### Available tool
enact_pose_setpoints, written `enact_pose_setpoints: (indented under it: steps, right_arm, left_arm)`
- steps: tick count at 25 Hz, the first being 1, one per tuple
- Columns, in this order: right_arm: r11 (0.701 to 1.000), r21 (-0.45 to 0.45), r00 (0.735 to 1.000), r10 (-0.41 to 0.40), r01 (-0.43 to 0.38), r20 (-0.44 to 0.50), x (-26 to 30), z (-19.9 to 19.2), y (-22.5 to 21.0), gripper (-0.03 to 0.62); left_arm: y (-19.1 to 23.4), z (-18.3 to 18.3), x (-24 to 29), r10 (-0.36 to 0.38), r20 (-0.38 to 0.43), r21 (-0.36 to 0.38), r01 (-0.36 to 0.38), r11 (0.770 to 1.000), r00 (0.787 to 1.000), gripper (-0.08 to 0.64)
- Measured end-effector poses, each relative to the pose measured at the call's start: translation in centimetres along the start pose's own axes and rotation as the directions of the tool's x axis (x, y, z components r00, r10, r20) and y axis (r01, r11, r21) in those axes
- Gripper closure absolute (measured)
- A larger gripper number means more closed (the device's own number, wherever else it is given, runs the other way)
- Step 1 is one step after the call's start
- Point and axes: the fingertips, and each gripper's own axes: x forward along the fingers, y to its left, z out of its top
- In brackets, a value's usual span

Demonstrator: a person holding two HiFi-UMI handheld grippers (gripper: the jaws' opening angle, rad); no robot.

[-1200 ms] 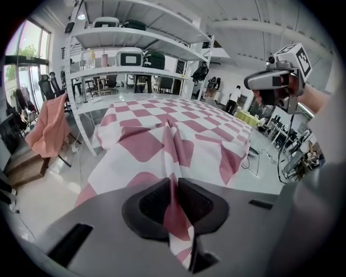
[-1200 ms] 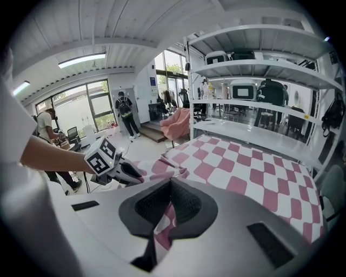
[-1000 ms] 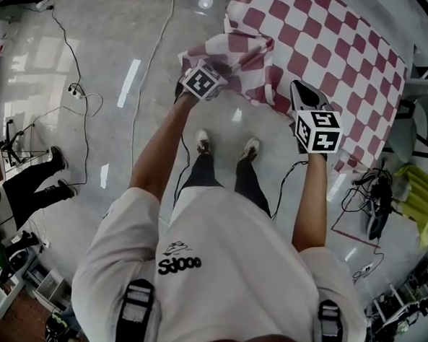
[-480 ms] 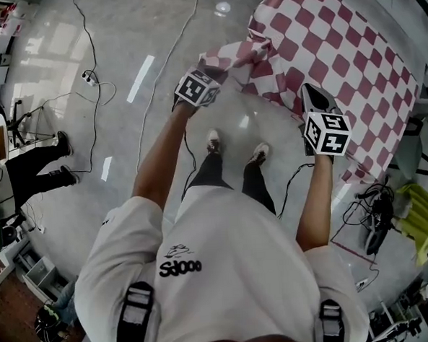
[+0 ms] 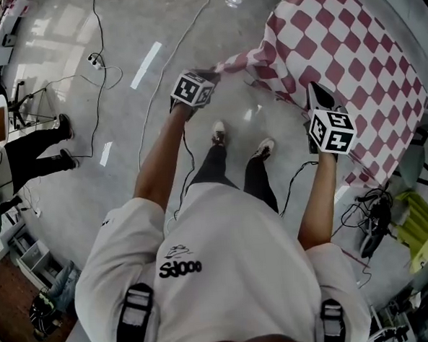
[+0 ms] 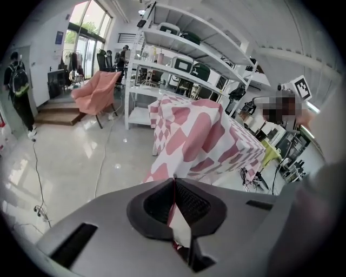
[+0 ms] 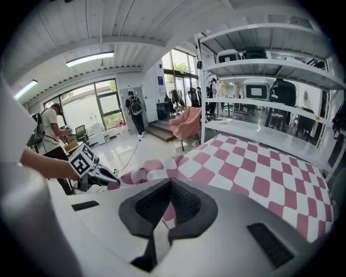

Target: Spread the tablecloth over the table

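A red-and-white checked tablecloth (image 5: 336, 43) lies over a table at the upper right of the head view, hanging down the near side. My left gripper (image 5: 214, 71) is shut on one corner of it and holds that corner out to the left, off the table, above the floor. A thin edge of cloth shows between the shut jaws of the left gripper (image 6: 174, 181). My right gripper (image 5: 316, 89) is at the cloth's near edge, and pink cloth sits between the shut jaws of the right gripper (image 7: 169, 183). The tablecloth (image 7: 254, 173) spreads flat beyond them. The table itself is hidden.
Cables (image 5: 99, 61) trail over the glossy floor. A person in dark clothes (image 5: 36, 152) is at the left. A yellow chair (image 5: 420, 223) and more cables (image 5: 372, 218) are at the right. White shelving (image 6: 178, 51) and a pink armchair (image 6: 97, 92) stand behind the table.
My left gripper has swung out to the left with the corner. The bunched fold beside it has drawn out into a taut strip. My right gripper has shifted a little to the right.
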Motion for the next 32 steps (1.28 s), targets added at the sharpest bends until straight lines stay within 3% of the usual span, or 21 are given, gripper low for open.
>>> enact_pose_setpoints:
  steps: [9, 13, 19, 23, 25, 28, 32]
  right_arm:
    - [1.0, -0.012, 0.999, 0.005, -0.005, -0.032, 1.7, -1.2, 1.1, 0.574]
    - [1.0, -0.012, 0.998, -0.016, 0.015, -0.059, 2.3, -2.3, 0.8, 0.574]
    - [0.998, -0.001, 0.996, -0.059, 0.059, -0.068, 2.3, -3.1, 0.5, 0.574]
    - [0.996, 0.014, 0.994, -0.088, 0.089, -0.06, 1.7, -3.1, 0.1, 0.574]
    - [0.995, 0.018, 0.994, -0.098, 0.099, -0.051, 1.0, -2.9, -0.2, 0.574]
    - [0.994, 0.016, 0.994, -0.109, 0.11, -0.032, -0.2, -2.2, -0.4, 0.574]
    - [0.992, 0.002, 0.992, -0.123, 0.123, 0.008, -2.4, -0.3, -1.2, 0.574]
  left_arm:
    - [4.9, -6.5, 1.7, 0.103, -0.088, -0.124, -0.114, 0.986, 0.991, 0.529]
    - [6.8, -8.7, 4.3, 0.112, -0.112, -0.169, -0.13, 0.977, 0.987, 0.529]
    - [7.6, -9.2, 8.5, 0.086, -0.144, -0.135, -0.105, 0.985, 0.986, 0.523]
    - [6.6, -10.5, 10.4, 0.053, -0.232, -0.088, -0.075, 0.993, 0.971, 0.368]
    - [6.4, -10.9, 10.7, 0.058, -0.247, -0.032, -0.068, 0.997, 0.967, 0.359]
    - [6.0, -10.1, 9.2, 0.056, -0.236, -0.042, -0.067, 0.997, 0.97, 0.353]
    - [5.6, -6.7, 6.5, 0.085, -0.153, -0.057, -0.095, 0.994, 0.984, 0.361]
